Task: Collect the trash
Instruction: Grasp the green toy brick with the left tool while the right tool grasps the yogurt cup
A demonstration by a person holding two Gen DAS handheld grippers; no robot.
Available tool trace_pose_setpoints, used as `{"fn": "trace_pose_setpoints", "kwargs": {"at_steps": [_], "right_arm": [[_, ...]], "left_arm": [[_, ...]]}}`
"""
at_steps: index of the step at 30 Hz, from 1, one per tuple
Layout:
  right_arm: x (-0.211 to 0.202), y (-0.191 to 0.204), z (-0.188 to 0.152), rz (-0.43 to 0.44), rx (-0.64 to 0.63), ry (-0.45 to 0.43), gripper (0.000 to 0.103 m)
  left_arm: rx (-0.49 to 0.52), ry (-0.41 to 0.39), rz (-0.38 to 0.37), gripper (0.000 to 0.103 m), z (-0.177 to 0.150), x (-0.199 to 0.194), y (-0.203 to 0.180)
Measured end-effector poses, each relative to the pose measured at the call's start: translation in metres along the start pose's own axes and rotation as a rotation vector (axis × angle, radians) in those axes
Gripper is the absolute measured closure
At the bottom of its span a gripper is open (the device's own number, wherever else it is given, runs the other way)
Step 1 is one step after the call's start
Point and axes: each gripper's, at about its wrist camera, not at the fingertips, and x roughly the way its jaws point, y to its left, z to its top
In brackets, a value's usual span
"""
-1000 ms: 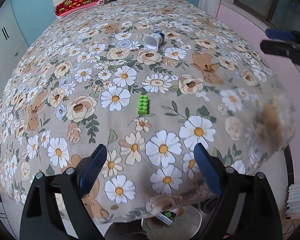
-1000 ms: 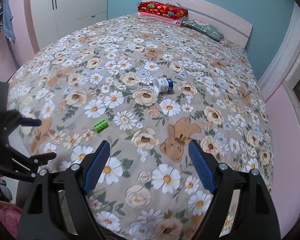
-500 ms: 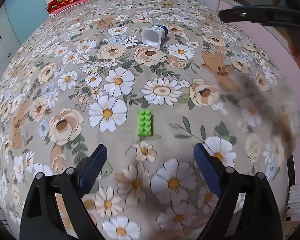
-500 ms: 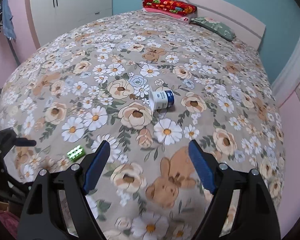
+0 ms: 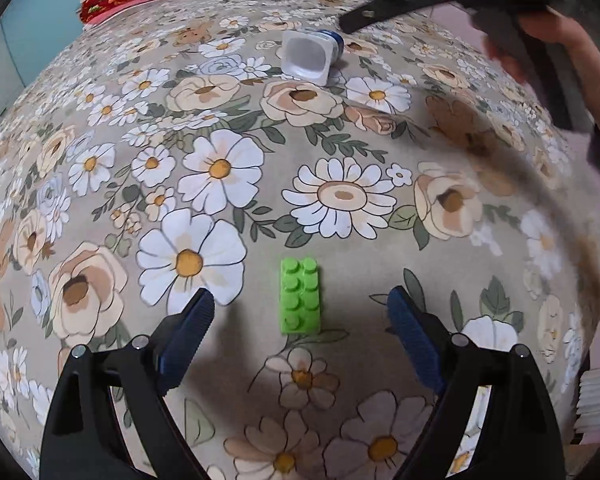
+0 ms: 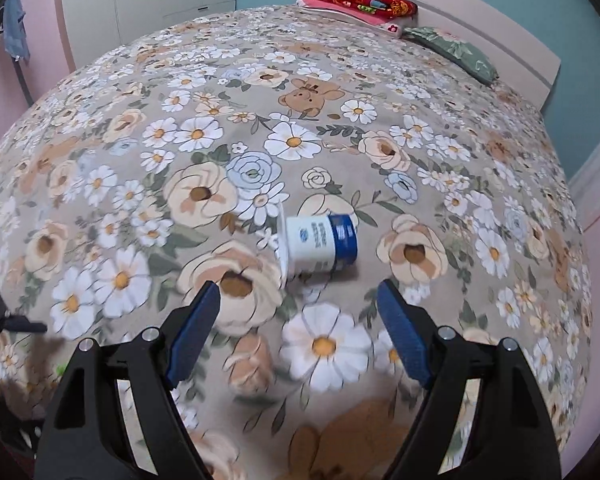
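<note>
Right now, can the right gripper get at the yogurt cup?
Probably yes. The right gripper is open, and the yogurt cup lies on its side just ahead of the fingertips, with only bare bedspread between them.

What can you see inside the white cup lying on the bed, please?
In the left wrist view the yogurt cup lies on its side on the floral bedspread, its mouth facing the camera. The interior looks white and empty; the patch of bedspread beneath it is covered.

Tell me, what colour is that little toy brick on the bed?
Bright green brick; clearest in the left wrist view.
</note>
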Motion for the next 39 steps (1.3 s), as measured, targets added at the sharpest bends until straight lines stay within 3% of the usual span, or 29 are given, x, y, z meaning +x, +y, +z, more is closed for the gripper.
{"fn": "trace_pose_setpoints", "kwargs": {"at_steps": [3, 7, 9, 14, 16, 18, 21, 28, 39], "right_arm": [[0.023, -0.002, 0.009, -0.021, -0.019, 0.016, 0.023], [0.048, -0.006, 0.017, -0.008, -0.023, 0.033, 0.023], [0.062, -0.006, 0.021, 0.007, -0.019, 0.046, 0.023], [0.088, -0.009, 0.024, 0.043, -0.001, 0.073, 0.023], [0.095, -0.012, 0.024, 0.057, 0.012, 0.077, 0.027], [0.101, -0.016, 0.024, 0.075, 0.031, 0.09, 0.042], [0.103, -0.018, 0.022, 0.086, 0.043, 0.086, 0.044], [0.091, -0.019, 0.02, 0.061, 0.07, 0.054, 0.044], [0.02, -0.012, 0.026, 0.02, 0.073, 0.002, 0.044]], "left_arm": [[0.022, -0.012, 0.02, 0.013, 0.002, 0.006, -0.004], [0.02, -0.007, -0.009, 0.016, 0.004, 0.015, -0.006], [0.024, 0.007, -0.015, 0.029, 0.005, 0.021, -0.007], [0.027, 0.014, -0.024, 0.037, 0.007, 0.031, -0.005], [0.014, 0.012, -0.039, 0.045, 0.008, 0.031, -0.003], [0.009, 0.012, -0.049, 0.063, 0.01, 0.031, -0.002], [0.007, 0.013, -0.056, 0.079, 0.01, 0.032, -0.001], [-0.001, 0.013, -0.059, 0.079, 0.011, 0.031, 0.001], [0.002, -0.012, -0.018, 0.079, 0.017, -0.004, 0.002]]}}
